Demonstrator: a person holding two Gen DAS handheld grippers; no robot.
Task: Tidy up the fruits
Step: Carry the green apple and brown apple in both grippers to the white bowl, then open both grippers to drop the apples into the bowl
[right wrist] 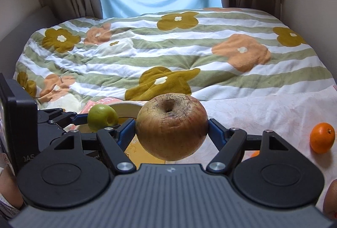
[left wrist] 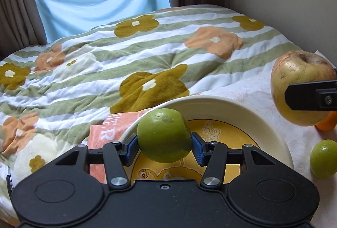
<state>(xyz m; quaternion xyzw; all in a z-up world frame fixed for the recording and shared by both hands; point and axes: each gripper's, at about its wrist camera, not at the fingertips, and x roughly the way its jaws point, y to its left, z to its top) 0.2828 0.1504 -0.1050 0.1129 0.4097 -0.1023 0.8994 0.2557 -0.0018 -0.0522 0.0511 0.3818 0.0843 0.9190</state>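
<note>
My left gripper (left wrist: 164, 144) is shut on a small green fruit (left wrist: 164, 135) and holds it above the near-left rim of a cream bowl (left wrist: 242, 110) with a yellow inside. My right gripper (right wrist: 171, 130) is shut on a large wrinkled brown-red apple (right wrist: 171, 131), held above the cloth to the right of the bowl (right wrist: 126, 106). The apple also shows at the right edge of the left wrist view (left wrist: 299, 89). The green fruit in the left gripper shows in the right wrist view (right wrist: 102, 117).
A second green fruit (left wrist: 323, 159) lies on the white cloth (right wrist: 273, 110) right of the bowl. An orange (right wrist: 322, 137) lies further right. An orange-pink paper (left wrist: 105, 133) lies under the bowl's left side. A flowered striped quilt (right wrist: 168, 53) covers the bed behind.
</note>
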